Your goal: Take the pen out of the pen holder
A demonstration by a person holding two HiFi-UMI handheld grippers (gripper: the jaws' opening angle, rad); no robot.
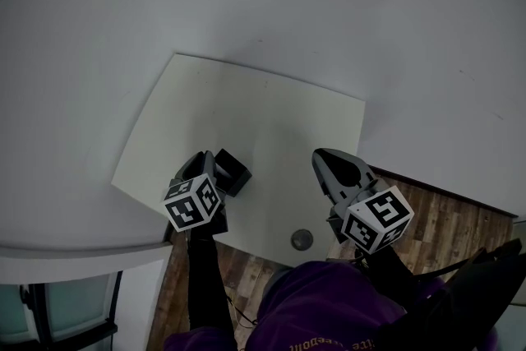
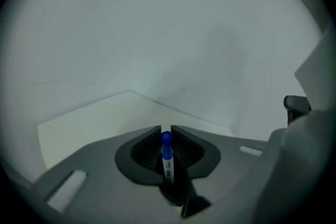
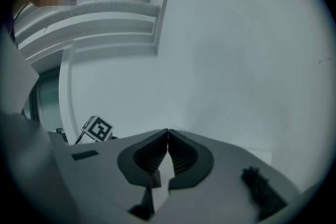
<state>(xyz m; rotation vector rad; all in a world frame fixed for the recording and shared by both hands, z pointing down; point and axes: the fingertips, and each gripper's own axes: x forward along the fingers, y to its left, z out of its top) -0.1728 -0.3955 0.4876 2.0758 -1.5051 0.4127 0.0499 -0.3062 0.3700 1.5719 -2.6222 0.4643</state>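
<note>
A pen [image 2: 167, 157] with a blue cap and a white barrel stands upright between the pads of my left gripper [image 2: 166, 131], which is shut on it. In the head view the left gripper [image 1: 205, 162] hangs right beside the black pen holder [image 1: 233, 173] near the front left of the white table [image 1: 246, 107]; the pen itself is hidden there. My right gripper [image 1: 320, 156] hovers over the table's front right part. Its jaws [image 3: 168, 134] meet at the tips with nothing between them.
A small round grey disc [image 1: 302, 239] lies on the table by its front edge. Wooden floor [image 1: 448, 218] shows to the right of the table. The person's dark sleeves and purple top fill the bottom of the head view.
</note>
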